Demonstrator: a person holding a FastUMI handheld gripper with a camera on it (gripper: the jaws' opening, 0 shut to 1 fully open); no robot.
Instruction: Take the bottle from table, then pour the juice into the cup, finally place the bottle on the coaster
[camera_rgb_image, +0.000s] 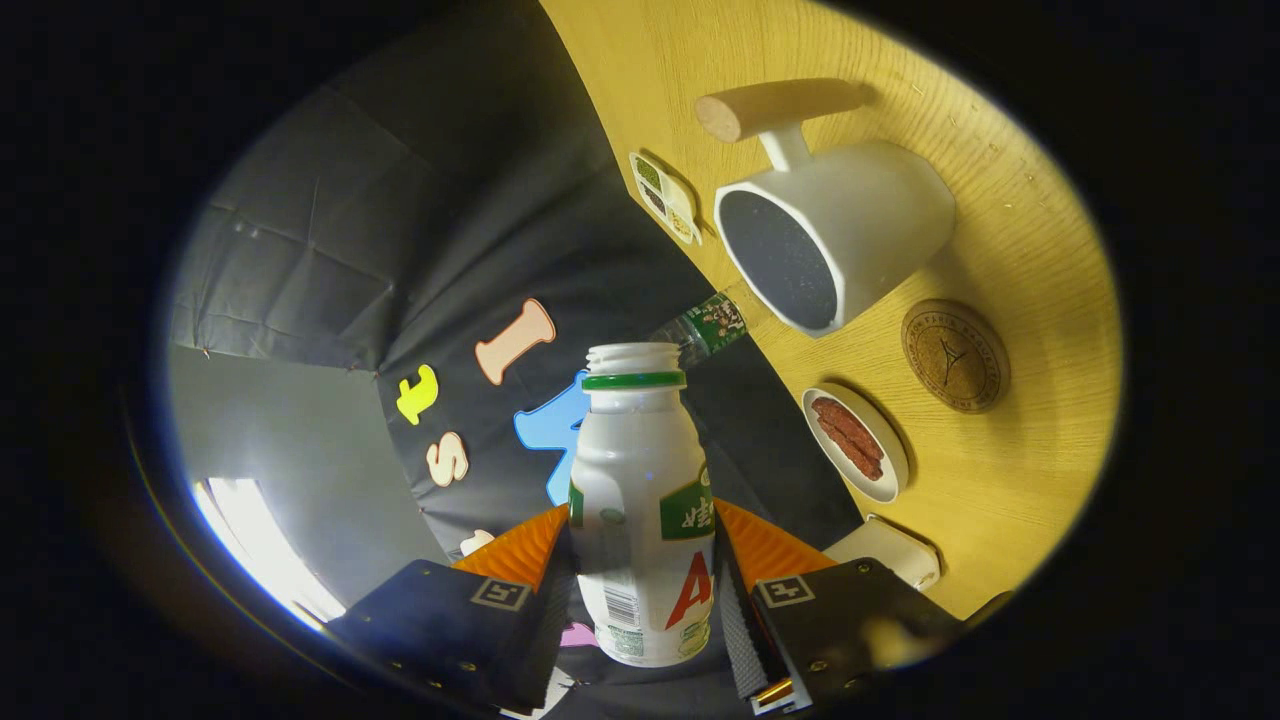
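Note:
A white plastic bottle (640, 500) with a green neck ring and no cap sits between the two fingers of my gripper (640, 590), which is shut on its body. The view is rolled, so the wooden table (1020, 480) runs up the side beyond the bottle. A white cup (840, 235) with a wooden handle stands on that table, its dark open mouth facing me, beyond the bottle's mouth and a little to the side of it. A round cork coaster (955, 355) lies on the table next to the cup.
A small white dish (857, 442) holding reddish-brown strips lies on the table near the coaster. A white object (890, 550) sits at the table's edge close to one finger. A clear bottle with a green label (705, 328) and a small tray (665, 197) sit at the table's far edge.

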